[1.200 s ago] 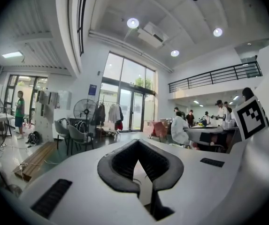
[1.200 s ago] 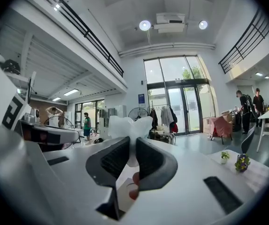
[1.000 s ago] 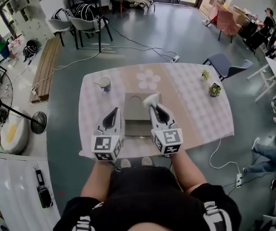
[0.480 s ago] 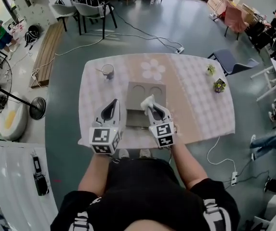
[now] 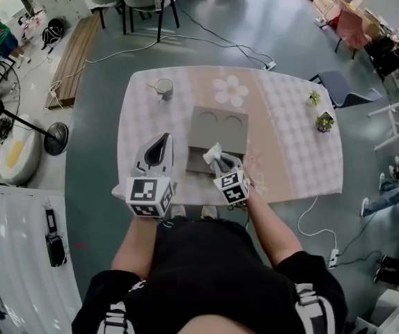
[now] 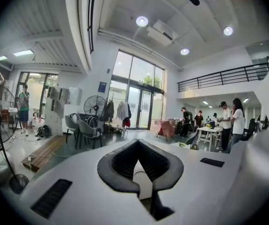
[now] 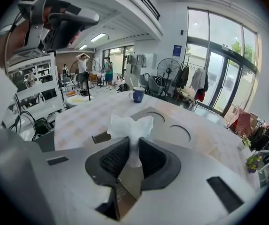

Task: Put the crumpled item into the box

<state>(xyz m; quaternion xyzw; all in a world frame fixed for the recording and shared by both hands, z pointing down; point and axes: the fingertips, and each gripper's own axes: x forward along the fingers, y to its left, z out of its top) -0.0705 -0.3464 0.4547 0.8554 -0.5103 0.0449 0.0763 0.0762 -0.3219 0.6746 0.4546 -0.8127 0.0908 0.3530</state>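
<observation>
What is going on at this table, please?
A person stands at the table with a gripper in each hand. The right claw is shut on a crumpled white tissue and holds it over the near part of the grey box. The tissue is not in the box yet. The left claw is shut and empty, to the left of the box.

Left tool and right tool were white-shelled, with black ribbed pads and black-and-white marker cubes. Operator wore black short-sleeved top.

Left claw closed, right claw clamped
</observation>
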